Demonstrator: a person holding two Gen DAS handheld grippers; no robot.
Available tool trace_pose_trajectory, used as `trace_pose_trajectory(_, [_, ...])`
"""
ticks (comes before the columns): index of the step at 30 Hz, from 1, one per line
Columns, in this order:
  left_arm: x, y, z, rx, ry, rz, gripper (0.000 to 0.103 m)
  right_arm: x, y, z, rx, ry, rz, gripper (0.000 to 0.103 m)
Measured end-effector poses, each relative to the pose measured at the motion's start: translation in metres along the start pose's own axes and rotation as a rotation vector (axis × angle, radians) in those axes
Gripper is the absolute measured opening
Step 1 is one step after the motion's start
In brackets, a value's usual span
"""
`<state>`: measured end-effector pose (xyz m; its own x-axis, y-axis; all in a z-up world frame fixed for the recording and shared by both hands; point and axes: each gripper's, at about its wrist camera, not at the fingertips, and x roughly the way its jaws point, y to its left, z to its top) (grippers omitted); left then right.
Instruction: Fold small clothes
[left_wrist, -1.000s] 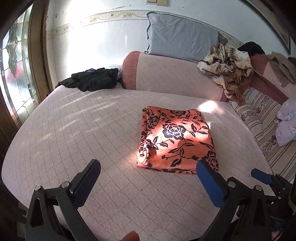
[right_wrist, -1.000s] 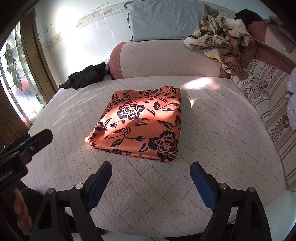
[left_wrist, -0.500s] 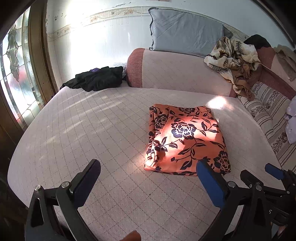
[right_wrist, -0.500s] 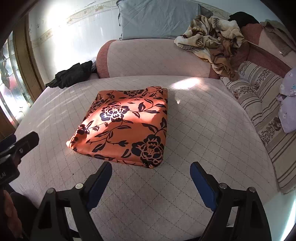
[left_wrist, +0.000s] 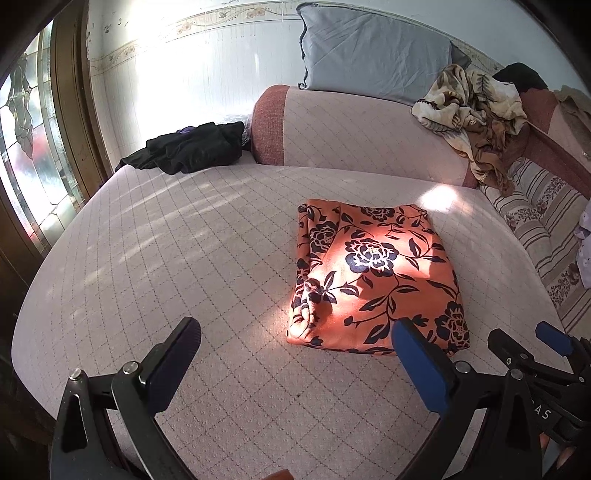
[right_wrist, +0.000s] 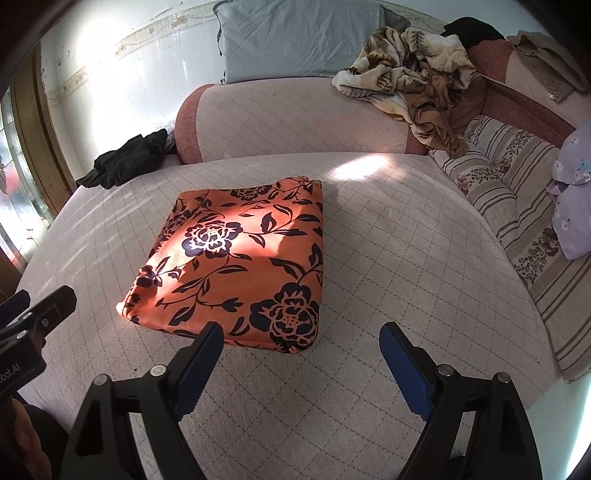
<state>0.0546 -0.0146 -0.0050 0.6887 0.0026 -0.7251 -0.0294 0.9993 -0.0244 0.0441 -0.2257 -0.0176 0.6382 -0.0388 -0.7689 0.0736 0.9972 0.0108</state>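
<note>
The orange flowered cloth (right_wrist: 236, 266) lies folded into a thick square on the quilted bed (right_wrist: 388, 288), its rolled edge toward my left. Both my tools hang spread and empty just short of its near edge: left tool (left_wrist: 295, 354), right tool (right_wrist: 301, 350). If another fold is due, I judge I should pinch the two near corners together, catching every layer, and lift evenly so the stack doesn't slide apart.

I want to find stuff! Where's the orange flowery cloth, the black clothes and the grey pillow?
orange flowery cloth (right_wrist: 236, 258), right wrist view, middle of its folded top.
black clothes (left_wrist: 192, 151), left wrist view, centre of the heap.
grey pillow (left_wrist: 369, 51), left wrist view, middle of its front face.
</note>
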Motion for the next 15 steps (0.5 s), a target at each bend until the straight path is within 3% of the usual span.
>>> trace_pose_trajectory(15, [0.008,-0.014,0.017,0.030,-0.019,-0.073,0.103,0.012,-0.005,0.008,-0.004,0.006,-0.009,0.089])
